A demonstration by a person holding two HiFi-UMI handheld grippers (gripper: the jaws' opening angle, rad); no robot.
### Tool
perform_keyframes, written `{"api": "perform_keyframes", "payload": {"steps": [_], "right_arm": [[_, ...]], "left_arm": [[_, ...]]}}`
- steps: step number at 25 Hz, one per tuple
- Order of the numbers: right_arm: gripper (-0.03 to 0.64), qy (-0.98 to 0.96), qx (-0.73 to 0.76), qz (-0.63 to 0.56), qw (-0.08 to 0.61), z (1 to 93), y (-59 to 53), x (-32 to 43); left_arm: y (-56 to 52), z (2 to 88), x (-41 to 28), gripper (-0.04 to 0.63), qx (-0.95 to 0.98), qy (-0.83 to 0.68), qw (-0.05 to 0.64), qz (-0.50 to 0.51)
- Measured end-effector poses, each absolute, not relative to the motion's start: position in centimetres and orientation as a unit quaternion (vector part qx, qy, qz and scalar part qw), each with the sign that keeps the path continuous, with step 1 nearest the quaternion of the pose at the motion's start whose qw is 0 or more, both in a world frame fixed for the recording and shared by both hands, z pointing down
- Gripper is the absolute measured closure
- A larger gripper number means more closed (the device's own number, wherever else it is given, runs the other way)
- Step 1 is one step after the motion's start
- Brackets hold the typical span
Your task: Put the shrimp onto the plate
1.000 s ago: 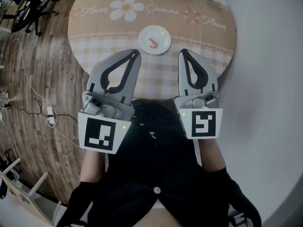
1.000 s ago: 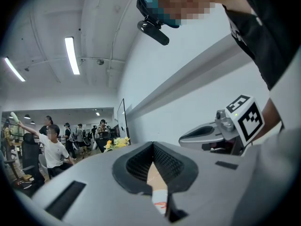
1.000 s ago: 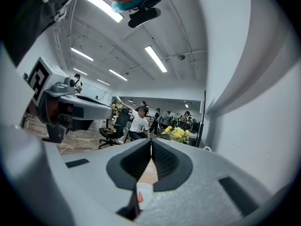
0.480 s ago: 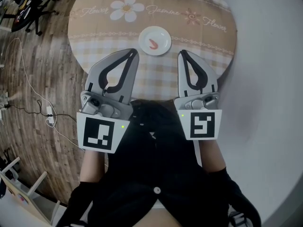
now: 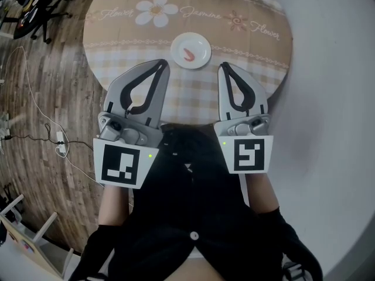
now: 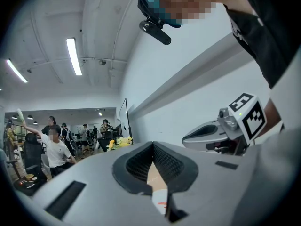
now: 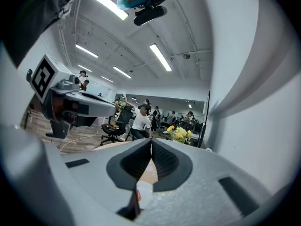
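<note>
judging by the shrimp (image 5: 188, 54) lying on the plate (image 5: 203, 45), at 12 o'clock from you on the table (image 5: 117, 48), the placing looks done. your left gripper (image 5: 162, 64) and right gripper (image 5: 222, 67) each have jaws pressed together on nothing, hovering at 7 and 5 o'clock of the plate. if you check the result, keep both tips off the rim so the plate doesn't get nudged.

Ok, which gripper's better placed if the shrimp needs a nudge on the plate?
Left, narrowly: the left gripper has its tip slightly nearer the plate and shrimp than the right gripper. Both are shut, empty and short of the plate.
</note>
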State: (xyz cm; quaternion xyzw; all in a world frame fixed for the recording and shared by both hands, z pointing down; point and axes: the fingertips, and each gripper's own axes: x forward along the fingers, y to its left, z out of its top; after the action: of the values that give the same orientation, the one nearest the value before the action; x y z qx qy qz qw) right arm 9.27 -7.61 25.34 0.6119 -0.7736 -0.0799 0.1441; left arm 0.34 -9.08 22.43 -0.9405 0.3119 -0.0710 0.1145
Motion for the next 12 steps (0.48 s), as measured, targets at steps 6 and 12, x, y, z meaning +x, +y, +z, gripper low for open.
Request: {"api": "perform_keyframes", "payload": {"steps": [6, 12], "right_arm": [[0.615, -0.775, 0.609, -0.082, 0.145, 25.38, -7.53, 9.19], [0.615, -0.777, 0.606, -0.09, 0.145, 25.13, -7.55, 8.99]], "left_arm": [[-9.06, 22.36, 0.46, 0.594, -0.941, 0.311, 0.116, -0.07], [-9.04, 22.32, 0.48, 0.594, -0.941, 0.312, 0.112, -0.069]]}}
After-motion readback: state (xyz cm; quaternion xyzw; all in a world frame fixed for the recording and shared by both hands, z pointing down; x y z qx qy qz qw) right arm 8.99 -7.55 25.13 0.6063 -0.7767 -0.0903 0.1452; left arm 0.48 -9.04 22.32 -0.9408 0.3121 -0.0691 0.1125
